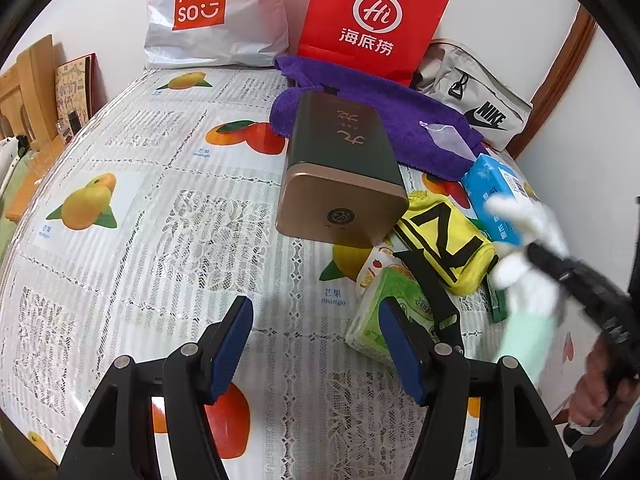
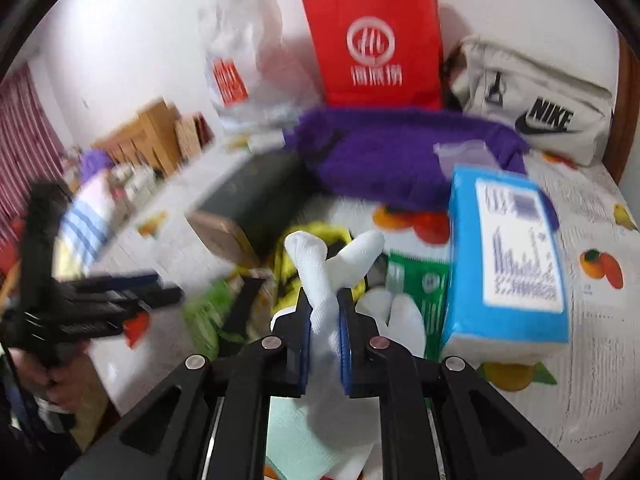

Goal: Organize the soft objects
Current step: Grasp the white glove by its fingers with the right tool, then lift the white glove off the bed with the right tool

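My right gripper [image 2: 325, 300] is shut on a white glove with a mint green cuff [image 2: 320, 280], held above the clutter; it also shows blurred in the left wrist view [image 1: 524, 264]. My left gripper [image 1: 316, 320] is open and empty above the tablecloth, just left of a green tissue pack [image 1: 384, 312]. A yellow pouch with black letters [image 1: 448, 240], a blue tissue pack [image 2: 508, 256] and a purple towel [image 1: 380, 120] lie on the table.
A dark green and gold tin [image 1: 340, 172] lies mid-table. A red paper bag [image 1: 372, 20], a white Miniso bag [image 1: 212, 12] and a grey Nike bag [image 1: 476, 96] stand along the wall. Wooden furniture [image 1: 32, 80] is at the left.
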Demonstrator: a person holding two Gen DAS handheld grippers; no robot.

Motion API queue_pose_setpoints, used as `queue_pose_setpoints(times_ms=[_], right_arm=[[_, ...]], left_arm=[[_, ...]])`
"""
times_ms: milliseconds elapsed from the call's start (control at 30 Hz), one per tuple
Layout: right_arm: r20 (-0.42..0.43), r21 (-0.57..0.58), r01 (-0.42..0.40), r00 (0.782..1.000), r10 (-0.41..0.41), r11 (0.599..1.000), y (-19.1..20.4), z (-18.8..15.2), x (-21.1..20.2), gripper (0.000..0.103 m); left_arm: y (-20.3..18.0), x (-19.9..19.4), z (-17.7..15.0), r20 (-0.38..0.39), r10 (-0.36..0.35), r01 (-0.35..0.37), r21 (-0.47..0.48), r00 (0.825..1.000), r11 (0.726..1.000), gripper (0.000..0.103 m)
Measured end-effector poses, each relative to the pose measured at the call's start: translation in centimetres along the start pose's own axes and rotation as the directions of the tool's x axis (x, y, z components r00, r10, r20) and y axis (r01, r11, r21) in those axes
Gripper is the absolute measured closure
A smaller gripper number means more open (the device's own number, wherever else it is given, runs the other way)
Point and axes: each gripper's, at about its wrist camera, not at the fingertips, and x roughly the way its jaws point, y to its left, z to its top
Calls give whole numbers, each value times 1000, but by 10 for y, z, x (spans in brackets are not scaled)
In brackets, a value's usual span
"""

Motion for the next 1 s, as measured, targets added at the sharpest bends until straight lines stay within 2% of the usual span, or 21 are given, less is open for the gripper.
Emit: queue_pose_setpoints(times_ms=[167, 333, 467, 633, 667, 767, 900, 1000], right_arm=[[108, 44, -108, 989, 103, 993, -6, 8, -30, 91], [125, 60, -137, 984, 129, 989, -10, 2, -35, 88], [58, 92, -144, 989, 139, 985, -24, -14, -26, 86], [-61, 154, -97, 992, 107, 983, -44, -40, -10, 81], [-71, 150, -84, 993, 95, 985, -44, -44, -11, 74], [-85, 109, -31, 996, 41, 994, -41, -55, -20, 62], [-84, 62, 6, 996, -1, 998, -39, -68, -30, 61], [-122, 46, 30, 992, -24, 998, -40, -75, -25, 61]], left_arm=[[-8, 0, -2, -1, -14, 14, 18, 1000, 1000, 38], [-16, -2, -4, -1, -22, 22, 36, 1000, 999, 34], [-19, -3, -4, -3, -13, 13, 48, 1000, 999, 30], [-22, 2, -6, -18, -11, 12, 54, 1000, 998, 30], [-23, 3, -6, -21, -9, 11, 57, 1000, 998, 30], [-23, 6, -6, -28, -8, 10, 58, 1000, 998, 30], [-24, 9, -8, -35, -11, 13, 58, 999, 998, 30], [-25, 11, -9, -42, -9, 12, 61, 999, 998, 30]])
